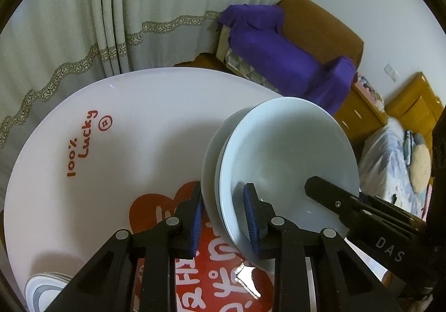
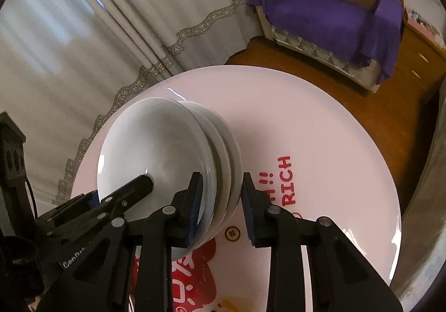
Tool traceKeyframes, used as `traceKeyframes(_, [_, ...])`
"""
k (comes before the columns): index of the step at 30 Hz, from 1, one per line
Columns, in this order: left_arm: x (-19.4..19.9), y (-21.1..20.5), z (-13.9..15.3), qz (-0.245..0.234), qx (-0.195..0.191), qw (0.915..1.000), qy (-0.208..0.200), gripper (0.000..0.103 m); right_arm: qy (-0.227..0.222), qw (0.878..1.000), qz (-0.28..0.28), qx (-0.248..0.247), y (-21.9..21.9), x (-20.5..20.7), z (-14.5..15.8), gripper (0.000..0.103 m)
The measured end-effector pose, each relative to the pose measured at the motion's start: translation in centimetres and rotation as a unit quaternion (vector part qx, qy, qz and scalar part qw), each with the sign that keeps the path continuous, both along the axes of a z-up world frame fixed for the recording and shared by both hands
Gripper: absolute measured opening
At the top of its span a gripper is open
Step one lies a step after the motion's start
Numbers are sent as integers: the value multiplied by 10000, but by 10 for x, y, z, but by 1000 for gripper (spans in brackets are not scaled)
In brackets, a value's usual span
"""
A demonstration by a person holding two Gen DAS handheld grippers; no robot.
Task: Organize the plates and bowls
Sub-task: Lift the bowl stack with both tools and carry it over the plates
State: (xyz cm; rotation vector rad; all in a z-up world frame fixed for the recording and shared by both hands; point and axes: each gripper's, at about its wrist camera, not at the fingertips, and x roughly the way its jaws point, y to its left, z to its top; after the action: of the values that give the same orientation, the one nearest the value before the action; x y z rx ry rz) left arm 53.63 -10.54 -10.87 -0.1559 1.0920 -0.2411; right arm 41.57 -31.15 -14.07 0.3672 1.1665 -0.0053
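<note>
In the left wrist view, the left gripper [image 1: 226, 221] is closed down narrow on the near rim of a stack of pale bowls [image 1: 281, 161]. One blue pad [image 1: 196, 224] stands on the outer side of the stack and the other lies inside the top bowl, and both look to press on it. The stack is tilted on its side above the round white table [image 1: 133, 128], which has red print. The right gripper [image 1: 331, 200] reaches into the top bowl from the right. At the near left edge, a striped plate [image 1: 41, 289] lies on the table.

In the right wrist view, the right gripper [image 2: 221, 208] is also narrow, with about 3 nested rims between its fingers. The left pad touches the inside, but contact of the right pad I cannot tell. Far behind stand a purple-covered sofa [image 2: 329, 16] and a curtain [image 2: 111, 33].
</note>
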Motion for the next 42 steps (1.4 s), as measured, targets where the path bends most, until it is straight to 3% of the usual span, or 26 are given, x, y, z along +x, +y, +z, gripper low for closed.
traceKeyframes(21, [-41,19,17,-15,-93,9999,77,24,47,9999,25,98,7,-20,7,24])
traceKeyframes(42, [-138,46,33,-15,-111,9999,99,24,110,9999,84,70,37,-82,13,24])
